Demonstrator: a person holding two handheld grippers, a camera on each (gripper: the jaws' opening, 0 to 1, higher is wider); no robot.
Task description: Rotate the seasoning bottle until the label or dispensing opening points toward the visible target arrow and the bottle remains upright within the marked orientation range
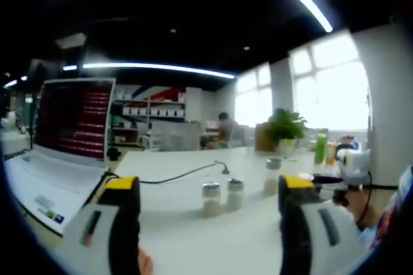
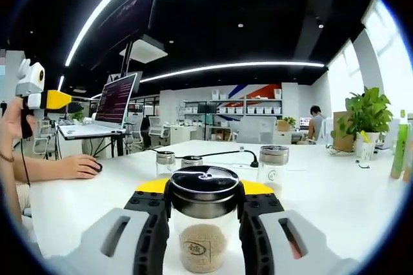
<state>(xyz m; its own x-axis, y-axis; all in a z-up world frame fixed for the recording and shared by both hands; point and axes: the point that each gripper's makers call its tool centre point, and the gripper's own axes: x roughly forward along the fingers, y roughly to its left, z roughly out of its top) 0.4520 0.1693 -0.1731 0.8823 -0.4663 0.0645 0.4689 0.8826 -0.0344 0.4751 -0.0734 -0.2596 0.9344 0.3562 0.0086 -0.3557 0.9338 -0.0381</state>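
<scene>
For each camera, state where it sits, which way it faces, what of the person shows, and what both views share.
Left gripper view: rides the left gripper, jaws apart, facing across the white table toward small glass shaker jars; a fingertip shows at bottom.
Right gripper view: rides the right gripper, jaws closed on a clear seasoning bottle with dark metal lid; a resting hand shows at left.
Shared: table, jars, open laptop, potted green plant.

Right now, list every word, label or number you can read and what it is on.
None can be read.
Laptop screen: red rows of text, too blurred.
Seasoning bottle in the right gripper: small square mark on the glass, too small.
Laptop stickers: too small.
</scene>
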